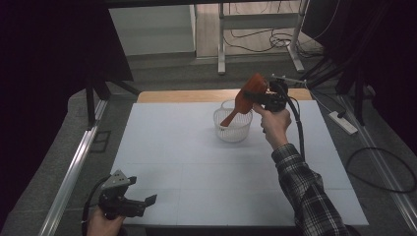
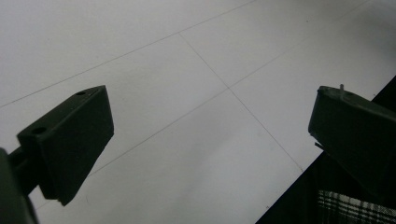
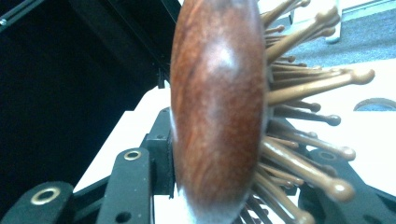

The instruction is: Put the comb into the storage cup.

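Near the desk's (image 1: 162, 147) far edge, the right claw (image 1: 261, 94) grips a wooden hairbrush (image 1: 244, 98) by its head, the handle dipping into a clear plastic basket (image 1: 232, 129). At the near left corner, the left claw (image 1: 140, 201) hovers released, holding nothing.

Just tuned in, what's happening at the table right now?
The person's right tongs are shut on the head of a wooden hairbrush, holding it tilted with its handle dipping into a clear plastic basket near the far side of the white table. In the right gripper view the brush's wooden bristle pins stick out to the side. The left tongs are open, holding nothing, at the table's near left corner.
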A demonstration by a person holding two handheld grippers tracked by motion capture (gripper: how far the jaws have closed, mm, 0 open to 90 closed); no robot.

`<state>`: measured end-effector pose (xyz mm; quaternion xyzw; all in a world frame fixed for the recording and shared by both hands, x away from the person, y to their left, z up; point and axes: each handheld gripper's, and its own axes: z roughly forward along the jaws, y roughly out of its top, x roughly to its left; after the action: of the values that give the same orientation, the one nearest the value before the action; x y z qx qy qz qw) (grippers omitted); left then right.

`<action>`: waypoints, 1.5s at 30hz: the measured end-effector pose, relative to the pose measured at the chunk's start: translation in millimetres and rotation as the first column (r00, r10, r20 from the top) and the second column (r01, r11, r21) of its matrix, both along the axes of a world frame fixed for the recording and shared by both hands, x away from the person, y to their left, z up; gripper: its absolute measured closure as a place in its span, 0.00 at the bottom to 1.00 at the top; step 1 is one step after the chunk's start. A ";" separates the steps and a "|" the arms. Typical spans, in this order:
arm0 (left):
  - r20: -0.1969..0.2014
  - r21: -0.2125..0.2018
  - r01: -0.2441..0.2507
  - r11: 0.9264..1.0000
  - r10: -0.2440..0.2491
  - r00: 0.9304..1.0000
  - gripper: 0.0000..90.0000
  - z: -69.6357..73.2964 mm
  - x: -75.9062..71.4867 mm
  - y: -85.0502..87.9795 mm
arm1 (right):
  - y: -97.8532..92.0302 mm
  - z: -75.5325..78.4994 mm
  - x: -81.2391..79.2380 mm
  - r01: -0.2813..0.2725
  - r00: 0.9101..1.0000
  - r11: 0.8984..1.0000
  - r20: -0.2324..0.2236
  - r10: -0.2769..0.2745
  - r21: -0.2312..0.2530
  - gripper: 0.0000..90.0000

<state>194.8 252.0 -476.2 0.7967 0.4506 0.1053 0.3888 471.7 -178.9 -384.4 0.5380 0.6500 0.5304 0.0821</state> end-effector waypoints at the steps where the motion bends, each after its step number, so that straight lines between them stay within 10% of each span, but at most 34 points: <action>1: 0.000 0.000 0.000 1.000 0.000 1.000 0.01 0.0 0.0 0.0 | 0.3 -0.8 -0.2 -0.001 1.000 1.000 -0.002 0.001 -0.002 0.60; 45: -0.022 0.021 -0.020 1.000 0.020 1.000 0.01 -0.7 2.3 -1.3 | 1.9 -43.9 -4.5 0.049 0.998 0.998 -0.041 -0.050 -0.031 0.56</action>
<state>197.1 250.7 -476.9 0.7972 0.4619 0.1048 0.3743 467.3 -177.0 -428.2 0.5635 0.6461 0.5070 0.0898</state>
